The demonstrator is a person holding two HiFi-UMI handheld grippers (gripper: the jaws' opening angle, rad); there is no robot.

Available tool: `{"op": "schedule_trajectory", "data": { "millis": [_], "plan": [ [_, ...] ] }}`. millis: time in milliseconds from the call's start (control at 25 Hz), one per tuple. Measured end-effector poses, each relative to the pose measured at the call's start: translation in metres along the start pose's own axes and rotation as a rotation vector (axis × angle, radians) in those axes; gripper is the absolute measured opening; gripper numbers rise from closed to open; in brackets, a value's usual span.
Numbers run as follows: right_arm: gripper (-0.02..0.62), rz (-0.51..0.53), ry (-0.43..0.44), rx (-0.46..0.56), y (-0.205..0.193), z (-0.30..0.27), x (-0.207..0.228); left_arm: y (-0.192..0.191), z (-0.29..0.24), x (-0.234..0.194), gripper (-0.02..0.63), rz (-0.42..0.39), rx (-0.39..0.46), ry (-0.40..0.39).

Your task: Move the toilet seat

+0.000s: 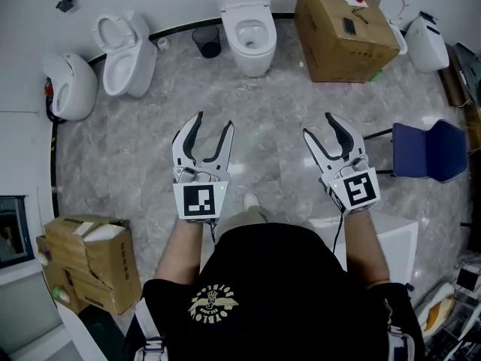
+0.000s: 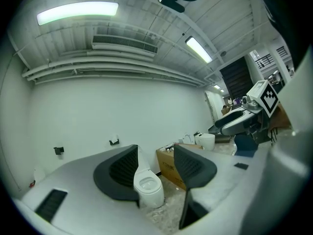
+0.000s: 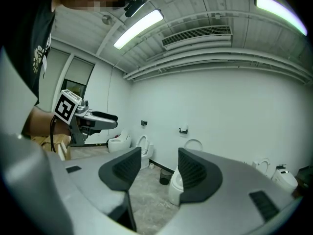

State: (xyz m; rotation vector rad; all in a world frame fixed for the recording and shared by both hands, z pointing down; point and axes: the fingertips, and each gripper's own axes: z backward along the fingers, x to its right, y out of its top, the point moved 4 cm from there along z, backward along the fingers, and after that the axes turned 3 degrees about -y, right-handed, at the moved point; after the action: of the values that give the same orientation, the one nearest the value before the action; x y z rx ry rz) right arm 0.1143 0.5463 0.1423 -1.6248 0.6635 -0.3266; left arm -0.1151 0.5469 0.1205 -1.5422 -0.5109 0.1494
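Head view: a grey marbled floor (image 1: pixel 263 119) meets white walls. My left gripper (image 1: pixel 214 122) and right gripper (image 1: pixel 317 125) hang side by side above bare floor. Both pairs of jaws are spread apart, with nothing between them. The toilet seat (image 1: pixel 252 22) is on the white toilet (image 1: pixel 253 59) against the far wall, well apart from both. A black bin (image 1: pixel 208 42) stands just left of the toilet and a cardboard box (image 1: pixel 342 28) stands right of it. The box's print is too small to read.

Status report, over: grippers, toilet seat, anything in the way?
Left gripper open, empty. Right gripper open, empty. Toilet ahead at the wall, untouched. Cardboard box beside it, off the path.
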Motion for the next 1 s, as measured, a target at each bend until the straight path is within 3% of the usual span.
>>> {"op": "schedule_trajectory", "data": {
  "millis": [280,560,1000],
  "plan": [
    [0.225,0.006,-0.015,0.015,0.018,-0.029,-0.014,-0.002,-0.008,-0.032,0.230,-0.016,0.024,-0.029],
    [0.225,0.010,-0.011,-0.007,0.020,-0.033,-0.022,-0.014,0.003,-0.040,0.229,0.021,0.014,-0.029],
    [0.225,0.011,0.015,-0.009,0.013,-0.044,-0.017,-0.014,0.007,-0.045,0.207,0.002,0.010,0.022]
  ]
}}
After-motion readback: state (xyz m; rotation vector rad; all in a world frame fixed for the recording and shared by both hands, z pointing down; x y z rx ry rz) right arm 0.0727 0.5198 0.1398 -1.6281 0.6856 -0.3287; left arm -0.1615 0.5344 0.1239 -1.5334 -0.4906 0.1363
